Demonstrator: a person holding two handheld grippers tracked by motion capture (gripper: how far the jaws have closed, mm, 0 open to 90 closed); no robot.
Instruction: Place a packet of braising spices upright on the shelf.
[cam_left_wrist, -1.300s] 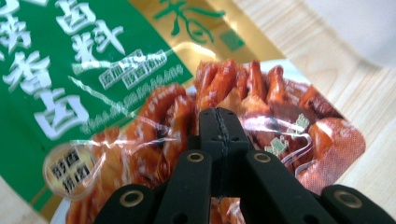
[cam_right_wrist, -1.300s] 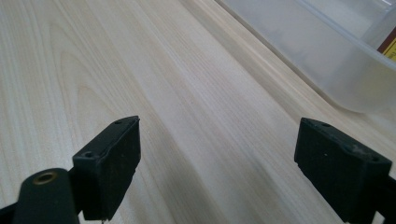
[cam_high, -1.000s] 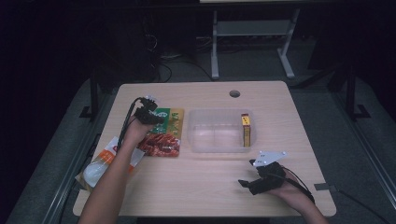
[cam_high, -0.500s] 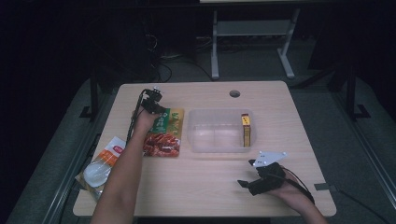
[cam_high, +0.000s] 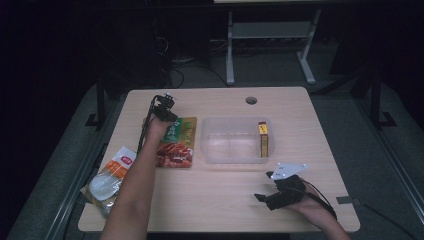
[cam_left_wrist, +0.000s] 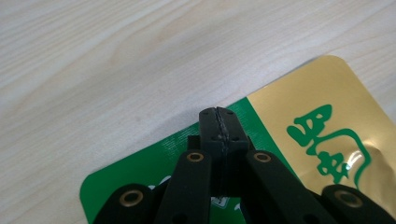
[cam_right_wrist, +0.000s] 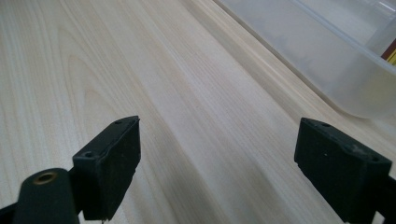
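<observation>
A green and gold packet (cam_high: 183, 129) lies flat on the table, left of a clear plastic container (cam_high: 235, 120). My left gripper (cam_high: 169, 116) hovers at the packet's far left corner, pointing down. In the left gripper view its jaws (cam_left_wrist: 218, 117) are pressed together over the green edge of the packet (cam_left_wrist: 322, 98), with nothing visible between the pads. My right gripper (cam_high: 261, 197) rests near the table's front right, jaws wide apart. In the right gripper view it (cam_right_wrist: 217, 156) is open over bare wood, the container (cam_right_wrist: 327, 56) ahead to the right.
A red snack packet (cam_high: 176, 155) lies just in front of the green one. A white and orange bag (cam_high: 107, 179) hangs over the table's left front edge. A yellow box (cam_high: 263, 139) stands inside the container's right end. A cable hole (cam_high: 251, 100) sits at the back.
My left hand has moved away from the person and slightly right, sinking toward the far corner of the green and gold packet. The right hand has stayed where it was.
</observation>
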